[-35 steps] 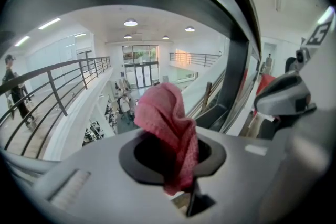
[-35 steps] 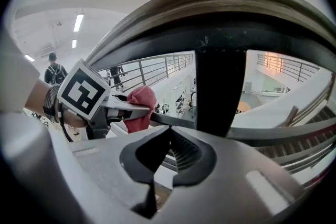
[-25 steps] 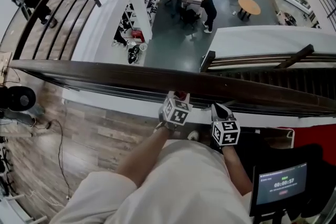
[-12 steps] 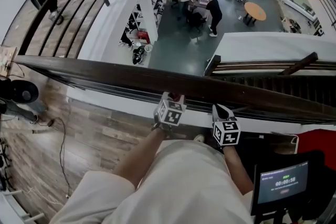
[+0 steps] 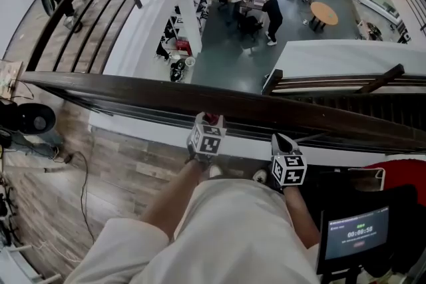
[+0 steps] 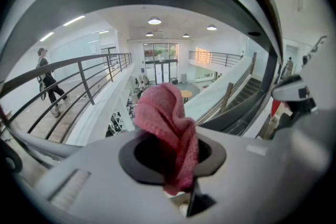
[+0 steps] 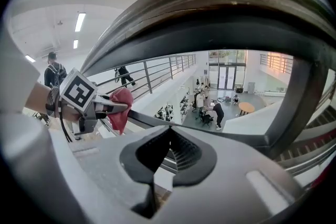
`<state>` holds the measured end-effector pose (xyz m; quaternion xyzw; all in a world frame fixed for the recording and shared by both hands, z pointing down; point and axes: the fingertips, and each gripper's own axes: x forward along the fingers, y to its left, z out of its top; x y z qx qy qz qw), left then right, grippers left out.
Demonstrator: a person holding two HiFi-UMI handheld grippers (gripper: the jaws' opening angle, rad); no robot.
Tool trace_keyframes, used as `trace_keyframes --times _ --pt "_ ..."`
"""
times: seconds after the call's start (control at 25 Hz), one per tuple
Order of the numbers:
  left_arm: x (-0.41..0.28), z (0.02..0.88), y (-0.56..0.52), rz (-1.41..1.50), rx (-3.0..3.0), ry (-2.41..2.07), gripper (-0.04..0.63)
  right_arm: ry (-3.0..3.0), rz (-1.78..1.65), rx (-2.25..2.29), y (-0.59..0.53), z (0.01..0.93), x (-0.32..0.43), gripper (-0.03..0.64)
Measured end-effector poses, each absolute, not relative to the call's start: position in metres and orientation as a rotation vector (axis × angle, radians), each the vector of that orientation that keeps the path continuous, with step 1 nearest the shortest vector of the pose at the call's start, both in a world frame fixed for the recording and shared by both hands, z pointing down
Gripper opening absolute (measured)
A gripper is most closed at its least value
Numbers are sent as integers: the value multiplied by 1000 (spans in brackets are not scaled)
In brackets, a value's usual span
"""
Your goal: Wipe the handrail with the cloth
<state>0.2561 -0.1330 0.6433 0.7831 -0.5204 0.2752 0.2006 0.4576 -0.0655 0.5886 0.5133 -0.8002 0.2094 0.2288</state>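
Handrail (image 5: 133, 91), dark wood, is running across the balcony edge. Left gripper (image 5: 208, 122) is clamping the red cloth (image 6: 167, 118) against the rail's near underside. It is sitting further left than a second ago, so the wipe appears to be progressing. Right gripper (image 5: 282, 142), jaws together and empty, is staying put beneath the rail.
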Motion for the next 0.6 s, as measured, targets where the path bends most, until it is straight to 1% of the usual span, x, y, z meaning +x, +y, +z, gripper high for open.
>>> trace_keyframes --times 0.48,0.6 --pt "169 637 -118 743 2046 -1630 87 -2174 621 1447 -30 593 442 3" --pt "152 647 -104 745 1970 -1637 89 -2157 650 1466 -26 597 442 3"
